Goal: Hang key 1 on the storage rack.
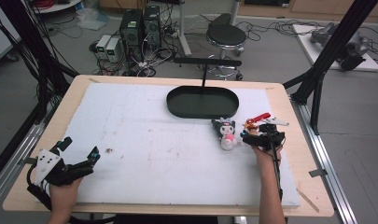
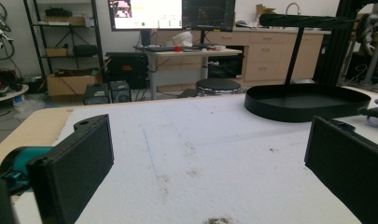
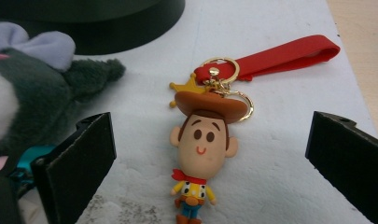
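White foam sheeting [image 1: 154, 140] covers the wooden surface, and you have a gripper at each near corner. Your left gripper [image 1: 79, 156] rests at the near left with its jaws spread wide and nothing between them, well apart from everything else. Your right gripper [image 1: 263, 135] is at the right, jaws likewise released, and the cowboy keychain [image 3: 203, 149] lies flat between them and just beyond. Its long axis runs away from you along the jaws' line of sight: feet nearest, hat farther, then the gold rings and the red strap [image 3: 284, 58] trailing far and right. Closing across the head looks like the natural next move (the right hand is by far the nearer). Just left of it lies one dark plush toy [image 1: 225, 132]. Farther off stands one black oval tray [image 1: 203, 101] with an upright hanger post. One keychain, one plush, one tray.
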A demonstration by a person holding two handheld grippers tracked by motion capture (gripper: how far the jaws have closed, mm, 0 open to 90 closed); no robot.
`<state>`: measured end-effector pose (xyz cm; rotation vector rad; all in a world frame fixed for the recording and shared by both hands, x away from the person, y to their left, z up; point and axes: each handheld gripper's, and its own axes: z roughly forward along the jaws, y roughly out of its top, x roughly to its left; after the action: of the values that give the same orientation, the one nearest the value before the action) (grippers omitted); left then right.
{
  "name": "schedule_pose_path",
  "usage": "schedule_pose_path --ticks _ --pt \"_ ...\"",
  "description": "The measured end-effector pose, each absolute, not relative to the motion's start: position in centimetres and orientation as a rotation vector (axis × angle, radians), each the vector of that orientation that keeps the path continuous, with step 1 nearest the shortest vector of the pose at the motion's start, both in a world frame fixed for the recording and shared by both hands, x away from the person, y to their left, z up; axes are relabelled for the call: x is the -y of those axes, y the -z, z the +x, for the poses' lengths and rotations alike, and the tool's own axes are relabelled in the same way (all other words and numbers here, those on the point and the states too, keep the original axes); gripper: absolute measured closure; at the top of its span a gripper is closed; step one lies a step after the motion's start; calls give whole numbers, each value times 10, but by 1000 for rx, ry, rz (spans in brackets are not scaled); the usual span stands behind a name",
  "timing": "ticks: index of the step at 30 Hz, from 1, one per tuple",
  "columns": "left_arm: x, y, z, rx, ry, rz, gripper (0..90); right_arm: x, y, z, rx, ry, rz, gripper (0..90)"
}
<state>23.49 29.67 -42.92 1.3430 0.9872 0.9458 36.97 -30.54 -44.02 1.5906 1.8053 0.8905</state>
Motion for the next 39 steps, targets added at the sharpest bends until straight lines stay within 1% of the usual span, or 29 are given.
schedule_pose_path --ticks 5,7,14,15,16,17,20,22,23,28,30,35,37,39 --pt "-296 429 235 -987 -939 1349 17 305 444 372 -1810 -880 1604 9" --pt "-296 429 235 -987 -940 1348 17 306 445 373 -1814 -882 1617 53" --pt "-296 430 235 -988 -940 1348 17 305 448 374 -1818 -852 1632 62" --pt "-296 430 235 -989 -941 1348 17 305 448 374 -1815 -846 1639 82" --pt "-296 430 235 -989 -942 1347 17 305 448 374 -1815 -840 1641 125" --pt "-296 430 235 -991 -944 1346 17 306 448 374 -1817 -845 1638 194" --pt "-297 430 235 -992 -944 1345 17 306 448 375 -1822 -842 1640 202" --pt "-296 430 235 -993 -942 1347 17 305 450 375 -1849 -828 1638 244" --pt "-296 430 235 -991 -942 1347 17 305 450 375 -1849 -828 1638 244" --pt "-296 430 235 -992 -941 1348 17 304 450 375 -1847 -826 1634 300" --pt "-296 430 235 -990 -943 1352 17 304 449 375 -1854 -829 1622 350" --pt "-295 430 235 -991 -942 1352 17 300 448 374 -1897 -839 1572 529" --pt "-295 430 235 -990 -941 1353 17 298 447 373 -1901 -841 1566 572" --pt "-295 431 235 -989 -940 1356 17 296 447 373 -1901 -821 1557 583"
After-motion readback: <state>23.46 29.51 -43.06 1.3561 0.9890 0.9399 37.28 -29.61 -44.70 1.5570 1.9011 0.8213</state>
